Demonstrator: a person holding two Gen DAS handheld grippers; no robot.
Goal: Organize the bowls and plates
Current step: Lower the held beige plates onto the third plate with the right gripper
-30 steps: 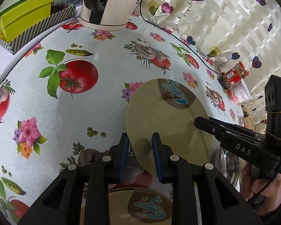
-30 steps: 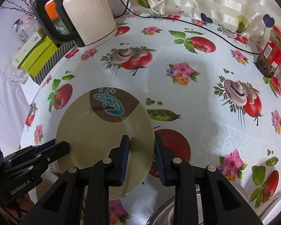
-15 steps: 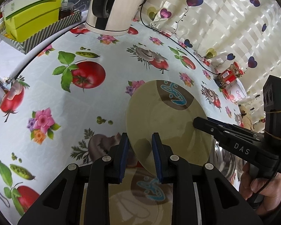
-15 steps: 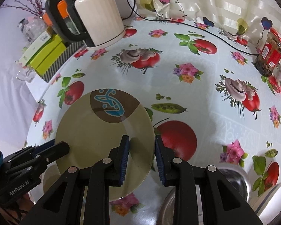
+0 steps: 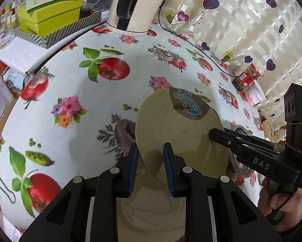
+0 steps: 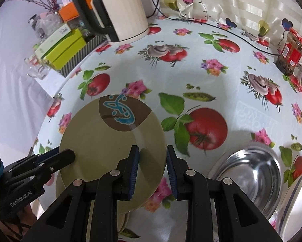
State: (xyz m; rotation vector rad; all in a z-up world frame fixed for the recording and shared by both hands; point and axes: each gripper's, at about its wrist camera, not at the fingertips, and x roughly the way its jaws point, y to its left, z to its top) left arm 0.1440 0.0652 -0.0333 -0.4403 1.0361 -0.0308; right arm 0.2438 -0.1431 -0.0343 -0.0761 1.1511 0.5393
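A beige plate [image 5: 177,129] with a brown patch and a blue mark is held tilted above the table; it also shows in the right wrist view [image 6: 110,141]. My left gripper [image 5: 151,157] is shut on its near rim. My right gripper [image 6: 152,157] is shut on the opposite rim and shows in the left wrist view [image 5: 219,134]. A second beige plate [image 5: 151,205] lies on the table under the held one. A steel bowl [image 6: 249,167] sits at the lower right, beside a white bowl rim [image 6: 298,193].
A white kettle [image 6: 122,12] with a black cord stands at the back. A yellow-green box [image 6: 60,48] sits in a striped tray at the back left. A red-lidded jar [image 6: 292,50] stands at the back right by the curtain.
Both grippers have lifted the plate higher and drawn it back toward the near edge. The second plate below has come more fully into view.
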